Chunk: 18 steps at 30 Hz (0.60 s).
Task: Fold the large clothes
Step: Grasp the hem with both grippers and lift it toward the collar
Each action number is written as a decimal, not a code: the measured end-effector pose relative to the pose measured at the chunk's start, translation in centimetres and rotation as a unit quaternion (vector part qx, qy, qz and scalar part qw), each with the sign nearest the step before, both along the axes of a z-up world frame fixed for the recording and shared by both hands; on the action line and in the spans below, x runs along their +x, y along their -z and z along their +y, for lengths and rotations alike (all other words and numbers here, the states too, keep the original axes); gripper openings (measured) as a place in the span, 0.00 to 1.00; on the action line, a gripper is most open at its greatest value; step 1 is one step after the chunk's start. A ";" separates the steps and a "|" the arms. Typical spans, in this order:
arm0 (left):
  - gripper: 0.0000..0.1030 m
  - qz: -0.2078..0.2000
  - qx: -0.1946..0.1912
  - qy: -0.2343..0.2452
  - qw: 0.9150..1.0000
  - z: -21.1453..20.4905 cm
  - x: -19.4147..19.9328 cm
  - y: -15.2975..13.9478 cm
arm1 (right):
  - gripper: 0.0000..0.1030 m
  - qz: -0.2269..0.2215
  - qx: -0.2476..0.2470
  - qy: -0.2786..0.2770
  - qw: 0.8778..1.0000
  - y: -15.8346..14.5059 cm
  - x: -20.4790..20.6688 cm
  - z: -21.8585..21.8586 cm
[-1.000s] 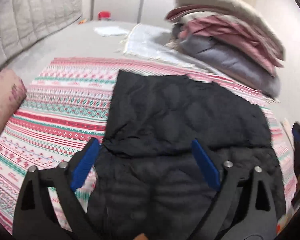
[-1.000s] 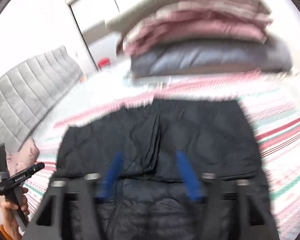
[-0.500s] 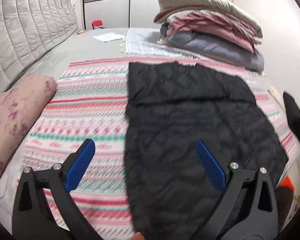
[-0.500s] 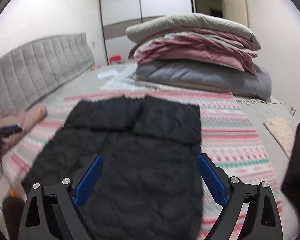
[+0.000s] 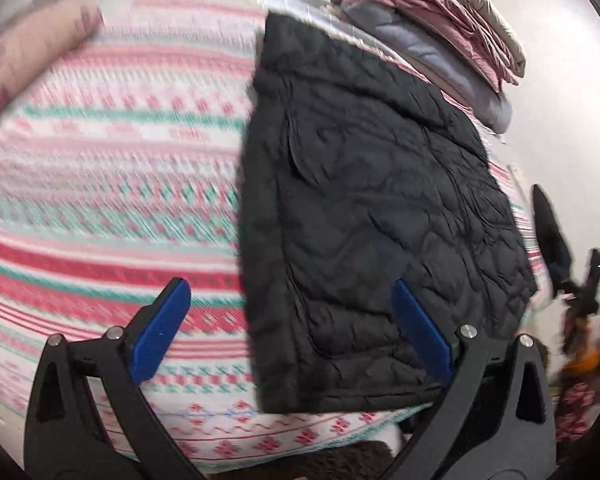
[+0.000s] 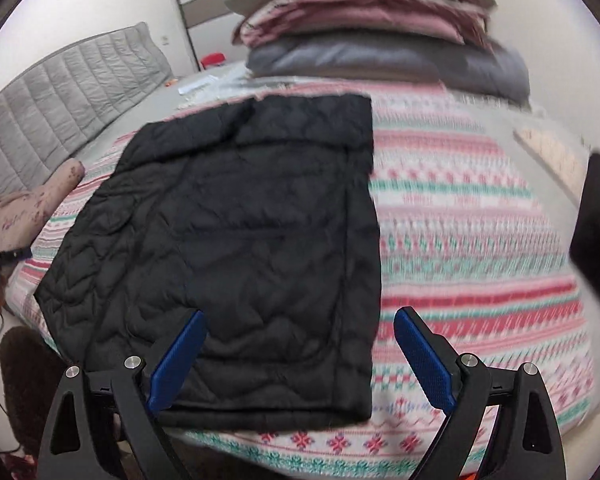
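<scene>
Here, the left tool [image 5: 290, 332] and right tool [image 6: 300, 360] both stand wide with nothing between their blue pads, hovering over the near edge of the bed. The black quilted jacket [image 6: 236, 248] lies folded flat on the striped patterned blanket [image 6: 460, 240]. Beyond it sits a stack of folded bedding [image 6: 380, 32].

The left gripper [image 5: 290, 330] stands wide open at six o'clock, with nothing between its blue pads [image 5: 160, 332]. The black quilted jacket [image 5: 372, 216] lies flat on the striped blanket [image 5: 112, 184], and folded bedding [image 5: 440, 28] is stacked at one o'clock.
</scene>
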<state>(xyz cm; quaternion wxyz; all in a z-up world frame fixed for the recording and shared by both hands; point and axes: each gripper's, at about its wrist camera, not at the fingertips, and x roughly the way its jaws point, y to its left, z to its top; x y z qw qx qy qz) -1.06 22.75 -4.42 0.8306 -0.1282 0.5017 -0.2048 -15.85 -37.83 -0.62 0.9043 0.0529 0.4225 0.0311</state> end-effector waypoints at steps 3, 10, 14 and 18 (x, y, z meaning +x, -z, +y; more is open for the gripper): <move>0.91 0.043 -0.029 0.016 0.999 -0.4 0.2 2.2 | 0.93 0.026 0.042 0.015 0.999 2.2 0.2 -1.4; 0.86 0.068 -0.023 0.060 0.996 -1.8 -0.3 3.4 | 0.83 0.074 0.133 0.025 0.988 7.3 0.1 -3.1; 0.64 0.077 -0.022 0.084 0.993 -2.8 -1.1 3.4 | 0.65 0.052 0.134 0.011 0.990 7.5 -0.7 -2.4; 0.24 0.101 -0.075 0.084 0.989 -2.5 -0.8 4.2 | 0.19 0.041 0.168 0.007 0.985 7.7 -1.2 -2.5</move>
